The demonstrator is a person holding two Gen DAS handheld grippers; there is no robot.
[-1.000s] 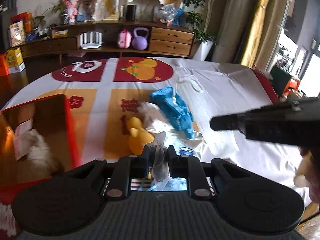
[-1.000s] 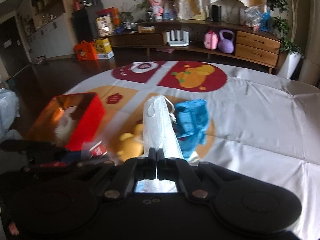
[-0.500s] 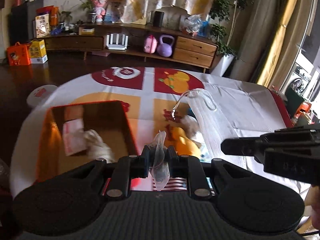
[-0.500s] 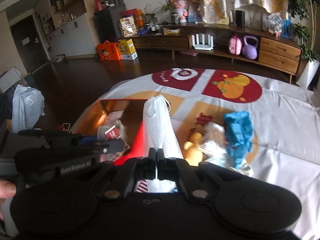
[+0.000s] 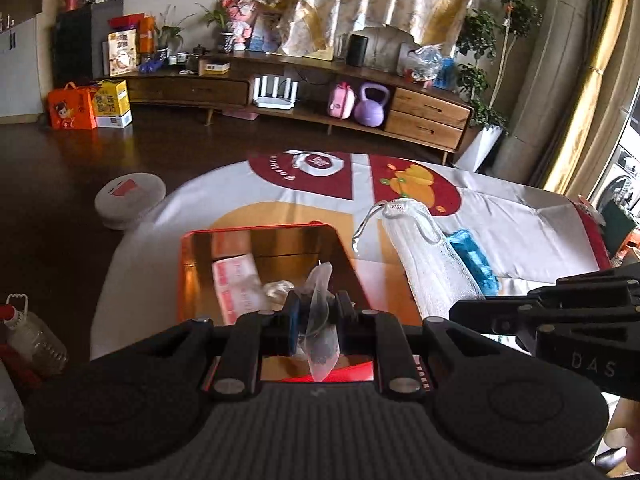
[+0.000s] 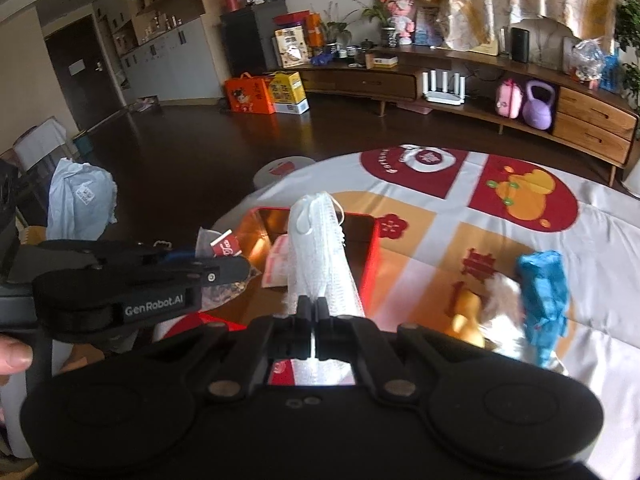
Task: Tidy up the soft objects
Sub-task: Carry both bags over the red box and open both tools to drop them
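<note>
My left gripper point(image 5: 316, 309) is shut on a small clear plastic packet point(image 5: 319, 320) and hangs above the open red box point(image 5: 188, 268). A pink-and-white packet point(image 5: 236, 280) lies inside the box. My right gripper point(image 6: 314, 316) is shut on a white mesh drawstring bag point(image 6: 320, 248), which sticks out over the box's right wall point(image 6: 372, 256). In the left wrist view the mesh bag point(image 5: 420, 256) and the right gripper point(image 5: 464, 312) are just right of the box. A blue cloth point(image 6: 540, 300) and a yellow plush point(image 6: 466, 320) lie on the tablecloth to the right.
The table's rounded left edge point(image 5: 120, 248) runs close to the box. A white round stool point(image 5: 130, 198) and a plastic bottle point(image 5: 32, 340) stand on the dark floor to the left. A wooden sideboard point(image 5: 304, 92) lines the far wall. A pale bag point(image 6: 80, 200) rests at the left.
Both grippers have carried their loads left across the table, from above the pile of soft things to above the red box. The box now sits under the left gripper.
</note>
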